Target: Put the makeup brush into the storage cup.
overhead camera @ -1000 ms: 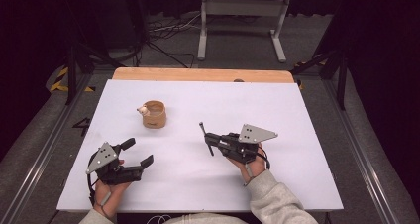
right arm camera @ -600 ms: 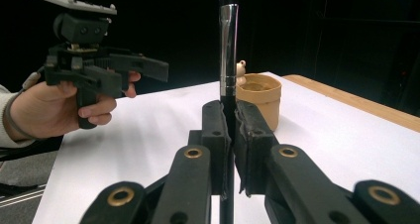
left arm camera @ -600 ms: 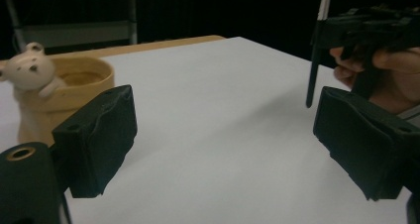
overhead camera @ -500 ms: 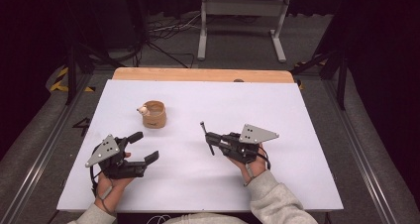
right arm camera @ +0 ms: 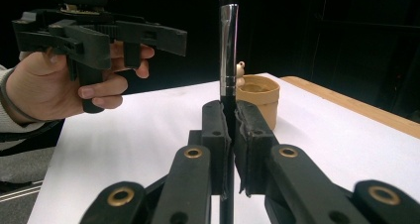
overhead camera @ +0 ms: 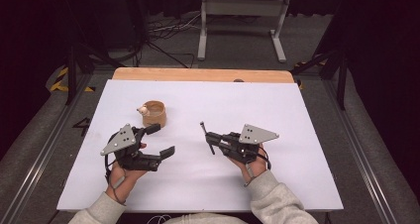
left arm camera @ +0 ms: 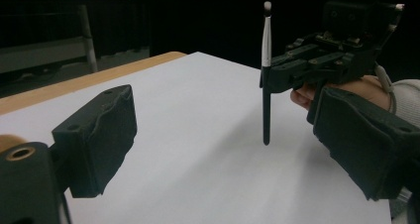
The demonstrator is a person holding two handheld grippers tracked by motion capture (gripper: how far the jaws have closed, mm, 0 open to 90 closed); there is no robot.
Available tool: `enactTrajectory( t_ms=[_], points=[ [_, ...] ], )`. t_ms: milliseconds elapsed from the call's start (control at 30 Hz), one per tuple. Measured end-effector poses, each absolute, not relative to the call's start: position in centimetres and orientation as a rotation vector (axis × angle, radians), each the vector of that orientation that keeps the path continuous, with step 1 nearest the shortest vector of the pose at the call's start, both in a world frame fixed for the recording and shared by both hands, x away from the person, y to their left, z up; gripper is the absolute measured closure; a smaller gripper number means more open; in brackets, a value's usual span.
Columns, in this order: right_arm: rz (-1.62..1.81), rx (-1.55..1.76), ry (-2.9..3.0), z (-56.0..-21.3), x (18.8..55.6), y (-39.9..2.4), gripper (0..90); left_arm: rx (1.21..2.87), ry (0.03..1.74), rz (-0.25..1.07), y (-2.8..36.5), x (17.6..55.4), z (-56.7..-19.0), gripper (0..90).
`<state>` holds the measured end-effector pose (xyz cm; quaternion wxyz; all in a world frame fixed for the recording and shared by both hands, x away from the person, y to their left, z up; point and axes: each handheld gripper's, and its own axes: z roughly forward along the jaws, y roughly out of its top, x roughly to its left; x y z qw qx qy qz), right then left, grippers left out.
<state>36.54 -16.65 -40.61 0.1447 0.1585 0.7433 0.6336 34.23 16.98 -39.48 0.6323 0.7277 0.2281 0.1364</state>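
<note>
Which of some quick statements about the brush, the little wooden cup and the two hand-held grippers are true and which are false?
1. The right hand-held gripper is shut on the makeup brush. True.
2. The brush lies flat on the table. False: it stands about upright in the jaws, bristles up.
3. The left hand-held gripper has its jaws open with nothing between them. True.
4. The wooden cup is clamped in the left hand-held gripper. False: it stands free on the white table, beyond that gripper.
5. A small pale figure sits at the cup's rim. True.
</note>
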Motion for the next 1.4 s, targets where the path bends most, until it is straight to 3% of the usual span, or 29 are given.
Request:
enactTrajectory(
  t_ms=[1100, 1400],
  points=[
    [1.826, 0.418, 2.144, -40.6, 36.0, -16.1, 84.0, 1.65, 0.485, 0.211, 11.2, 35.7, -37.8, 15.3],
    [1.823, 0.416, 2.15, -40.7, 36.0, -15.9, 84.0, 1.644, 0.522, 0.186, 11.0, 36.0, -37.9, 29.5]
  ],
)
